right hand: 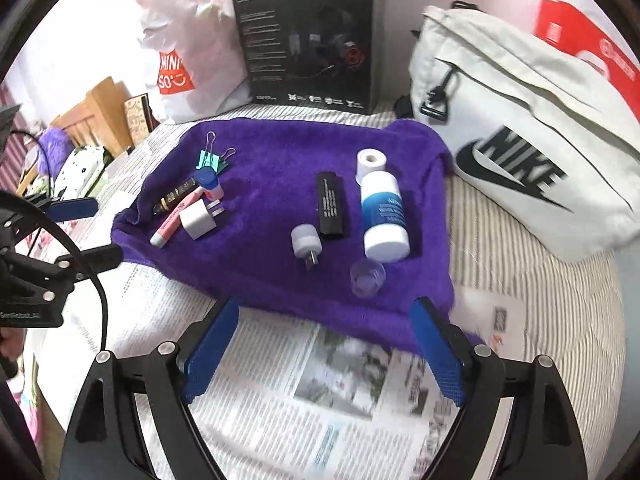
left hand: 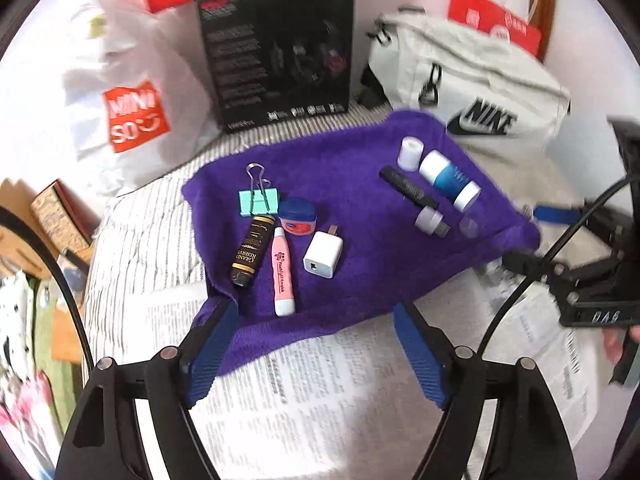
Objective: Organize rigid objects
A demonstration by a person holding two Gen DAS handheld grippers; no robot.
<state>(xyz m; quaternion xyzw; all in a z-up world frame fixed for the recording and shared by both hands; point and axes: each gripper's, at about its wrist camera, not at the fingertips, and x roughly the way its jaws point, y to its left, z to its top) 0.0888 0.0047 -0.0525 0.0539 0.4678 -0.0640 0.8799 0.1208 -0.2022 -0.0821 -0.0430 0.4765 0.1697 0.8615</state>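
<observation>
- Purple fleece towel (right hand: 280,184): spread over newspaper sheets (right hand: 312,408) on the striped bedding; every small item I am sorting lies on it.
- White fabric waist bag with a black logo (right hand: 520,120): just past the towel's far right corner.
- Black printed carton (right hand: 308,40): upright behind the towel, beside a white plastic shopping bag with a red label (right hand: 180,52).
- My left gripper (left hand: 316,344): blue pads wide apart, nothing between them, poised at the towel's near edge.
- My right gripper (right hand: 324,340): blue pads likewise spread and empty, at the near edge.
- White bottle with a blue band (right hand: 384,216): lying on the right half, a small white cylinder (right hand: 371,162) at its far end.
- Black rectangular stick (right hand: 331,210): lying just left of the bottle.
- Pink tube with a white cap (left hand: 282,276): left group, between a black-and-gold tube (left hand: 250,250) and a white square charger plug (left hand: 323,254).
- Mint binder clip (left hand: 258,200): far end of the left group, near a small blue-lidded red tub (left hand: 298,216).
- White capped adapter (right hand: 306,242) and a clear cap (right hand: 367,274), possibly plastic: nearest my right pads.
</observation>
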